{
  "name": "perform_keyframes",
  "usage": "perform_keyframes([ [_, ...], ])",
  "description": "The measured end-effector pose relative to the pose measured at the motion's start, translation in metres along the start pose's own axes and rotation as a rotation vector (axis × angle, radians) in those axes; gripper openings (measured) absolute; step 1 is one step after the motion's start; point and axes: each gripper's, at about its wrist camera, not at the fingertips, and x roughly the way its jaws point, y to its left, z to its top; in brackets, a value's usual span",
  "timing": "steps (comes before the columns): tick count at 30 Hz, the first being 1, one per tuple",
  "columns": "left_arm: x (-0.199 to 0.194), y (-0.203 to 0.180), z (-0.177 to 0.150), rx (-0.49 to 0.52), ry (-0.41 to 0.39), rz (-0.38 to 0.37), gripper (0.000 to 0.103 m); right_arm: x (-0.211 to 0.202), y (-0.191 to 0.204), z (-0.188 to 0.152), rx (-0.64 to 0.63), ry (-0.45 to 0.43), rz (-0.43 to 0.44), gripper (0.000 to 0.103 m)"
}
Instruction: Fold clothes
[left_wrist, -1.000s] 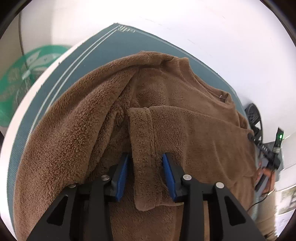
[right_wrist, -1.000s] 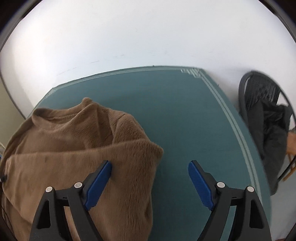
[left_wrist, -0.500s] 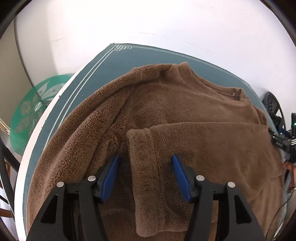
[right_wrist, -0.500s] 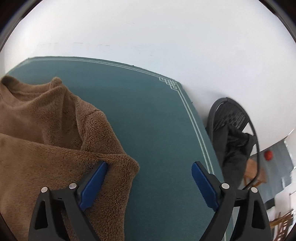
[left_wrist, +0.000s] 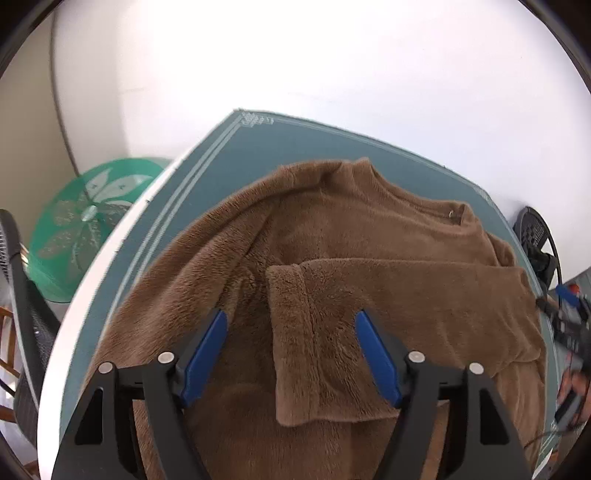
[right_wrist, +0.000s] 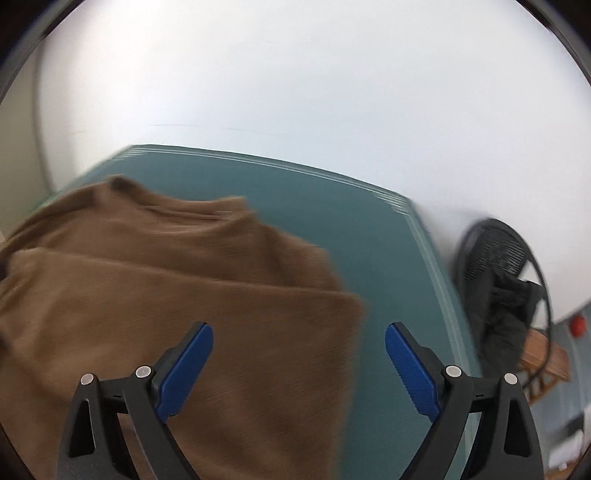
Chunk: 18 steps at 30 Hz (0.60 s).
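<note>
A brown fleece sweater (left_wrist: 369, 258) lies on a teal mat (left_wrist: 221, 173), filling the centre and lower half of the left wrist view. Bare mat shows as a strip along the sweater's upper left, up to the mat's corner at top centre, with the white table edge (left_wrist: 107, 266) just beyond. In the right wrist view, which is blurred, open mat (right_wrist: 388, 266) runs right of the sweater (right_wrist: 166, 288) to the striped border. The collar points toward the upper right of the left view; the folded sleeve (left_wrist: 388, 314) lies across the body, its long axis left to right, cuff at centre. The left gripper (left_wrist: 290, 354) hangs above the cuff, jaws opening, pads clear of the cloth. The right gripper (right_wrist: 299, 365) has its jaws spread wide over the sweater's right edge, gripping nothing
</note>
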Motion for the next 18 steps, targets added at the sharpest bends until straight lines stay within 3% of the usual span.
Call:
perform_keyframes([
  [3,-0.009,-0.007,-0.008,0.009,-0.002,-0.028,0.078,-0.010,0.035,-0.013,-0.018,0.033,0.129,0.095],
  [5,-0.005,-0.013,-0.012,0.021,0.017,-0.054,0.079,-0.006,0.050,-0.022,-0.028,0.064,0.168,0.095],
  [11,0.032,-0.020,-0.026,0.018,0.143,-0.043,0.079,0.024,0.061,-0.045,-0.028,0.159,0.195,0.100],
  [14,0.029,-0.019,-0.027,0.019,0.127,-0.045,0.080,0.027,0.059,-0.049,-0.017,0.156,0.197,0.102],
  [18,0.005,-0.002,-0.033,-0.052,0.117,-0.098,0.080,0.029,0.059,-0.052,-0.014,0.153,0.195,0.102],
])
